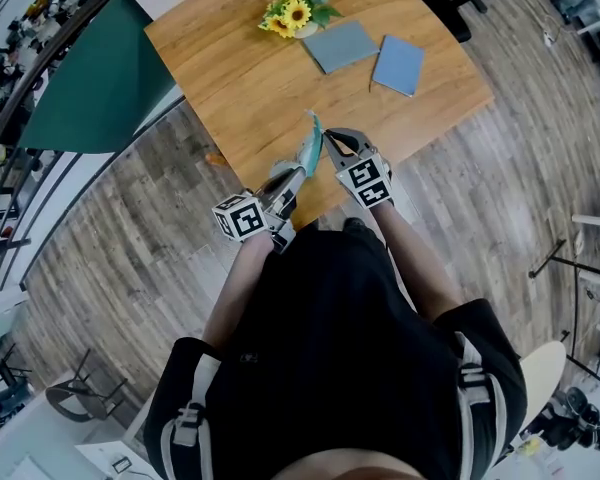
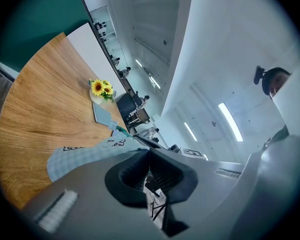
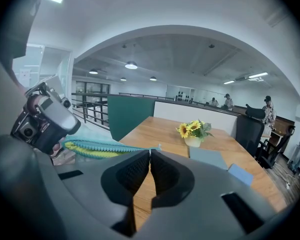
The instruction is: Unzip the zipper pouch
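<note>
The pouch (image 1: 310, 154) hangs above the near edge of the table (image 1: 230, 78), its fabric pinched in the closed left gripper (image 1: 296, 178). The right gripper (image 1: 326, 140) is clamped at the zipper end, seemingly on the pull tab (image 3: 158, 146). A slanted tug could slip that thin tab free, and slack fabric could jam the slider.

No words or numbers are showing up anywhere so far. Low in the middle of the head view, the left cube (image 1: 241, 217) and the right cube (image 1: 366, 180) are showing only black-and-white square patterns, no letters. In the left gripper view, lower left, the checked pouch (image 2: 85, 154) is carrying small dark printed marks, and they are coming through too small and skewed to read. Nothing else is offering a label, brand or sign.
</note>
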The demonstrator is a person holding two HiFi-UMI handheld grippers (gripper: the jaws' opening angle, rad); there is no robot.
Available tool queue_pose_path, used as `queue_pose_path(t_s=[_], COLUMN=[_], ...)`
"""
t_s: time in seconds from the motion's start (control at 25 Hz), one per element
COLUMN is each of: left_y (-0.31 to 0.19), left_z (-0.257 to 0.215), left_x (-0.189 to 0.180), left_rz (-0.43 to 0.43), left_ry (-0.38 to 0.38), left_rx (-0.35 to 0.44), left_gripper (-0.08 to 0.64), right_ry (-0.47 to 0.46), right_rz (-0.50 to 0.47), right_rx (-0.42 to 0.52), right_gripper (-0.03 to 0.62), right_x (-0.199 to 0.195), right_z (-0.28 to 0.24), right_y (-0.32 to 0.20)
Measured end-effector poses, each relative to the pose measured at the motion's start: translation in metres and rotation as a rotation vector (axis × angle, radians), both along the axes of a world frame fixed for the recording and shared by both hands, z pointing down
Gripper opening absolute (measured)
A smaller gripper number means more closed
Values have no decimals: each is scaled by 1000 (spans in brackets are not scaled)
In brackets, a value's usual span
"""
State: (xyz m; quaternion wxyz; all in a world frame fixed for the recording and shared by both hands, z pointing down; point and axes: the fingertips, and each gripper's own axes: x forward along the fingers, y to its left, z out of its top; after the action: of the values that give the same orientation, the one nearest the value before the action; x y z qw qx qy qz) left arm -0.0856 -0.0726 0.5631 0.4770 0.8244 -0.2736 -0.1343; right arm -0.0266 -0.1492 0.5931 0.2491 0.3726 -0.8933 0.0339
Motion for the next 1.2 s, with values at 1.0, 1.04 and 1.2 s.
queue_pose_path(t_s=[1.0, 1.04, 1.2], left_y=[-3, -3, -1], left_z=[-2, -2, -3], left_x=[3, 3, 5], left_rz=[33, 34, 51], left_ry=[-18, -19, -17], left_rx=[2, 2, 11], left_gripper=[6, 6, 6], right_ry=[-21, -21, -25], right_rz=[43, 43, 68], right_rx=[-9, -9, -14], right_gripper=[15, 15, 11], right_x=[6, 5, 9], right_z=[7, 7, 8], right_y=[-13, -13, -17])
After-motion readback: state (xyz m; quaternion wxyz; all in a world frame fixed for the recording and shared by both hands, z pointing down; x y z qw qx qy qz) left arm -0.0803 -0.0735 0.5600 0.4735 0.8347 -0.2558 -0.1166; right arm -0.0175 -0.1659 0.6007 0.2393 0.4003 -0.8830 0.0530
